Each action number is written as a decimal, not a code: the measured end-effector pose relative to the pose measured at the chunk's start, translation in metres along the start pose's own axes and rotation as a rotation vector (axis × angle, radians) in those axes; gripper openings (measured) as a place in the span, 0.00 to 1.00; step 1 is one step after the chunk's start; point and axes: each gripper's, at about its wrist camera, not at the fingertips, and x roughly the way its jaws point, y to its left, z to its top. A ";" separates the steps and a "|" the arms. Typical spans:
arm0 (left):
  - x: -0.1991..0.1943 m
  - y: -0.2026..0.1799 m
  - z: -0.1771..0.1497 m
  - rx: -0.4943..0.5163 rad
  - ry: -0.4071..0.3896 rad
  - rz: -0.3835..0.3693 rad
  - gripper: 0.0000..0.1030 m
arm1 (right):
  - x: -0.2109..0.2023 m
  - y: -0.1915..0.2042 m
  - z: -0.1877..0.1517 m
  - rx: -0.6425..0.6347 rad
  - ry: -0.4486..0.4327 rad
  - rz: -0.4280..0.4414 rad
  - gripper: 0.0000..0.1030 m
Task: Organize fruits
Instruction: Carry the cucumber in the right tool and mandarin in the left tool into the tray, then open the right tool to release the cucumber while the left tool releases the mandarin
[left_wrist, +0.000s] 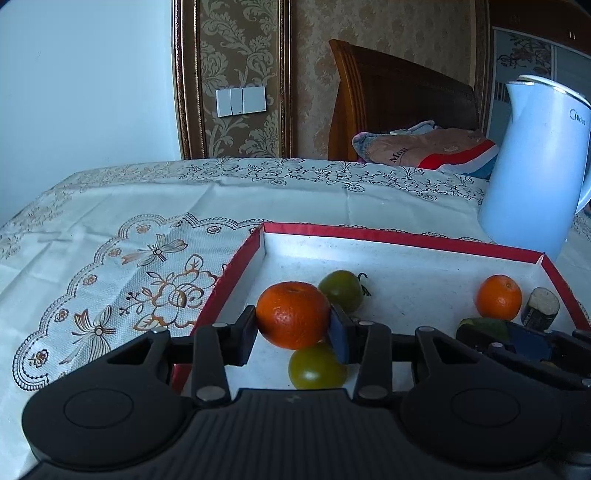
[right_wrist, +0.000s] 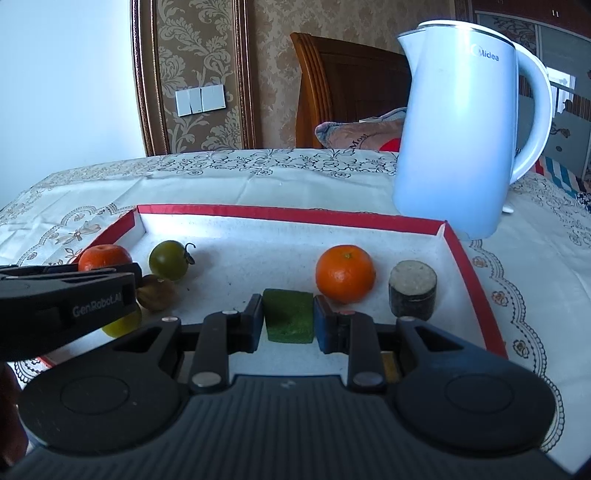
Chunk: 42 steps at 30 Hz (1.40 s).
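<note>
A red-walled, white-floored tray (left_wrist: 402, 239) (right_wrist: 288, 213) lies on the table. My left gripper (left_wrist: 293, 325) is shut on an orange tangerine (left_wrist: 293, 314) above the tray's left part; the tangerine also shows in the right wrist view (right_wrist: 104, 256). Two green tomatoes (left_wrist: 341, 290) (left_wrist: 317, 366) lie by it. My right gripper (right_wrist: 289, 319) is shut on a green wedge-shaped piece (right_wrist: 289, 315) in the tray's front middle. A second tangerine (right_wrist: 345, 274) (left_wrist: 498, 297) and a dark cut cylinder piece (right_wrist: 412, 288) (left_wrist: 540, 307) lie to its right. A brown fruit (right_wrist: 157, 291) lies by the left gripper.
A white Midea kettle (right_wrist: 458, 136) (left_wrist: 535, 166) stands behind the tray's right corner. An embroidered white tablecloth (left_wrist: 122, 229) covers the table. A wooden chair with folded cloth (left_wrist: 424, 147) stands behind the table's far edge.
</note>
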 end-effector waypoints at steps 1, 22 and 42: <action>0.000 0.000 0.000 -0.003 0.000 0.004 0.39 | 0.000 0.000 0.000 0.000 -0.001 0.001 0.27; -0.003 0.010 -0.004 -0.034 0.016 0.043 0.62 | -0.015 0.001 -0.001 0.000 -0.060 -0.004 0.75; -0.046 0.019 -0.025 -0.029 -0.011 0.003 0.63 | -0.060 -0.019 -0.021 0.073 -0.127 0.004 0.83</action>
